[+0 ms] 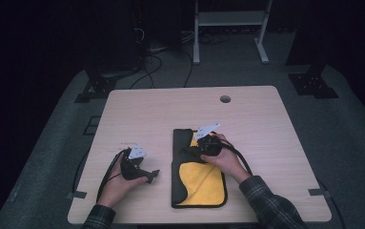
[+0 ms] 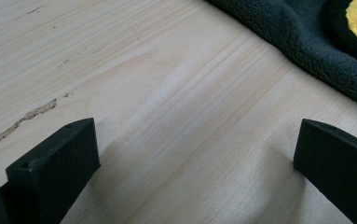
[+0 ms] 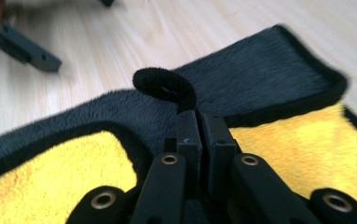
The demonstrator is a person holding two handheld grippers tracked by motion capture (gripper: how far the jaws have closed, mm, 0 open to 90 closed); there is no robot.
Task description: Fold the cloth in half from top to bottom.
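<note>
Right tongs (image 3: 198, 122) tight on black-and-yellow cloth (image 3: 269, 79) fold

The cloth (image 1: 198, 179) lies on the table (image 1: 256, 119), right of the left gripper (image 1: 152, 175).

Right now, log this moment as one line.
right gripper: shut on cloth fold | left gripper: open, low over bare table | cloth: flat, black and yellow

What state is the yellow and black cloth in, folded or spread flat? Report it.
Folded. The cloth lies as a narrow strip with black layers turned over the yellow face, and the right hand-held gripper pinches a raised black fold.
</note>
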